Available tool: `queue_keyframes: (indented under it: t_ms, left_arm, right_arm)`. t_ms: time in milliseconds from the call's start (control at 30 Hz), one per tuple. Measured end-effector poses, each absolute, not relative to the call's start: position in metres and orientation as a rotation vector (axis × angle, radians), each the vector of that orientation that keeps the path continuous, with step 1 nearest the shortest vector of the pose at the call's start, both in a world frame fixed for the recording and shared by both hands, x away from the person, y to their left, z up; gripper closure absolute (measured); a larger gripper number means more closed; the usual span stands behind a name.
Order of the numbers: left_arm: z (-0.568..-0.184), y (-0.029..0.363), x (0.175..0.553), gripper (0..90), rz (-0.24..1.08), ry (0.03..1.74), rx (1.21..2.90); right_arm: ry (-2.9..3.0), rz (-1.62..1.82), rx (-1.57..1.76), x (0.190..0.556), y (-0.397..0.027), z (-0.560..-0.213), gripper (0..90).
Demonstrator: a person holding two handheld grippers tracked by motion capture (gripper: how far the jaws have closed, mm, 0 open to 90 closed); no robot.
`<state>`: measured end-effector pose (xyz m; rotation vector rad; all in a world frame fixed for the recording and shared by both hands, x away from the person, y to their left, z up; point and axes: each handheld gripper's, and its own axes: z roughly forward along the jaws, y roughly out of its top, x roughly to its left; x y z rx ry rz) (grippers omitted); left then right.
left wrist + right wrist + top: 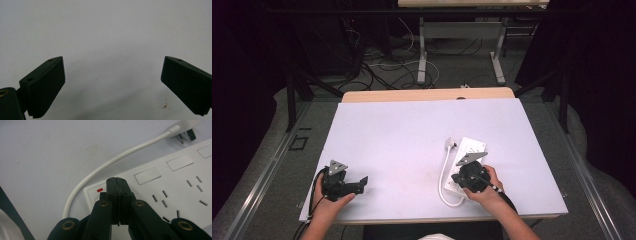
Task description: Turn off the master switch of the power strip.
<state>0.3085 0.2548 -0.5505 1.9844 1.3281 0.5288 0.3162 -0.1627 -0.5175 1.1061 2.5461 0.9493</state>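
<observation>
My right gripper (117,182), jaws clenched on nothing, sits over the switch end of the power strip (175,182); its length runs away up the table (412,140); left gripper (112,85) released, well apart.

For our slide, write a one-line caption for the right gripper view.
Right gripper, jaws shut, poised over the switch end of a white power strip beside its red indicator.
</observation>
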Motion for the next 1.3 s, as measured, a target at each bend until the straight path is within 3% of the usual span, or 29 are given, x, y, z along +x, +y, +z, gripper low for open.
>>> queue_keyframes:
  t_ms: [1300]
  left_arm:
    - [-0.5507,0.2555,0.309,5.9,0.523,1.339,1.995]
  right_arm:
    - [2.583,0.89,1.033,0.3107,-0.153,-0.5201,90.0]
